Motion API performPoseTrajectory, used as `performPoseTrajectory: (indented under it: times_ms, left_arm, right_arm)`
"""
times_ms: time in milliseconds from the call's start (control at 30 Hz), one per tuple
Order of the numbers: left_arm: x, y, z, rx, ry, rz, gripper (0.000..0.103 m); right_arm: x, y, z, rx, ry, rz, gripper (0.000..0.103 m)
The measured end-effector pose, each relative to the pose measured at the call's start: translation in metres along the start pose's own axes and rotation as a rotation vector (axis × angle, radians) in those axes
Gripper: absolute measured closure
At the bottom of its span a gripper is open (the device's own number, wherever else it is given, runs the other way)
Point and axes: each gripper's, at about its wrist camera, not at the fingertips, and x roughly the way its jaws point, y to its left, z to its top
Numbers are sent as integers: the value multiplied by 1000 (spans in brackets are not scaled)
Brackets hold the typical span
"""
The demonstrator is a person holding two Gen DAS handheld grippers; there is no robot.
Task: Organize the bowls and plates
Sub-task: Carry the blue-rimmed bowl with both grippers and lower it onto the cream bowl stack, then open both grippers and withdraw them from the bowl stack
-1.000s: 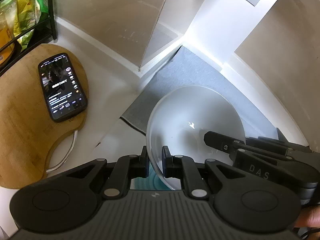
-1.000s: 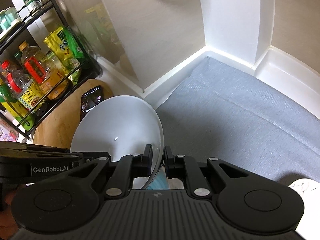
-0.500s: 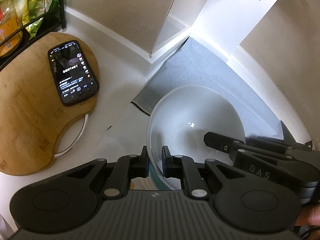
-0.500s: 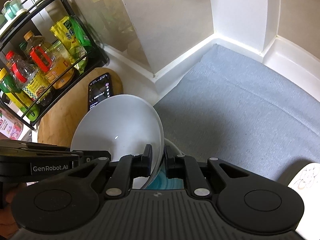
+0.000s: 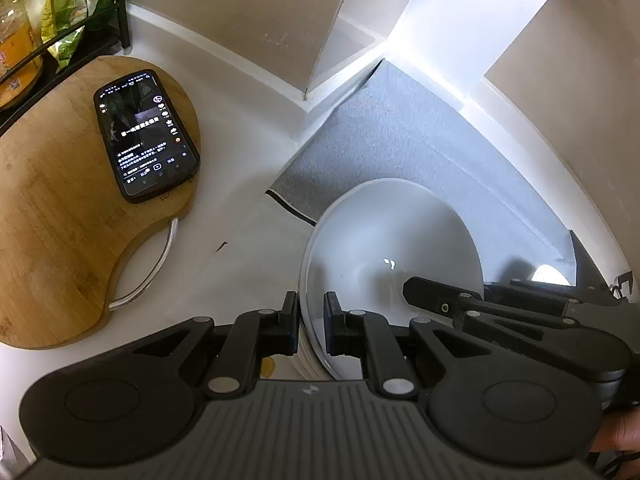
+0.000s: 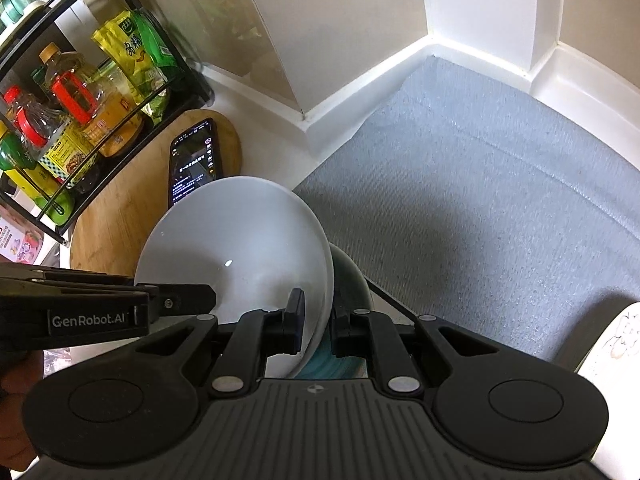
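**Two Grippers, One White Bowl**

The grey mat [image 6: 500, 200] fills the white countertop's [image 5: 248, 216] corner, and above its near edge hangs the white bowl [image 5: 384, 240], tilted and held from both sides. Left of it lies the bamboo cutting board [image 5: 60, 216], with a black wire rack [image 6: 116, 136] of oil bottles and green-yellow packets behind. On the board rests a smartphone [image 5: 146, 136], screen lit. The left gripper [image 5: 311, 326] is clamped on the bowl's left rim, one pad inside, one outside. The right gripper [image 6: 318, 326] pinches the opposite rim just the same, its jaws nearly together on the thin wall. Beneath the bowl, in the right wrist view, a dark teal-tinted dish [image 6: 350, 280] peeks out; whether the bowl touches it cannot be told. A patterned white dish [image 6: 616, 344] sits at the right edge.
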Motion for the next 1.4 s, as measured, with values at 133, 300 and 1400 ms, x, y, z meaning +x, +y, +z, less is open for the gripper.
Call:
performPoseTrajectory:
  times_ms: [133, 300, 1400]
  left_arm:
    - [4, 2, 1, 10, 13, -2, 90]
    - [7, 2, 1, 20, 9, -1, 90]
    - [16, 24, 1, -29, -64, 30, 21]
  right_arm:
    - [3, -1, 2, 4, 9, 4, 89]
    - [5, -3, 4, 3, 6, 11, 90]
    - [2, 16, 14, -169, 45, -20, 65]
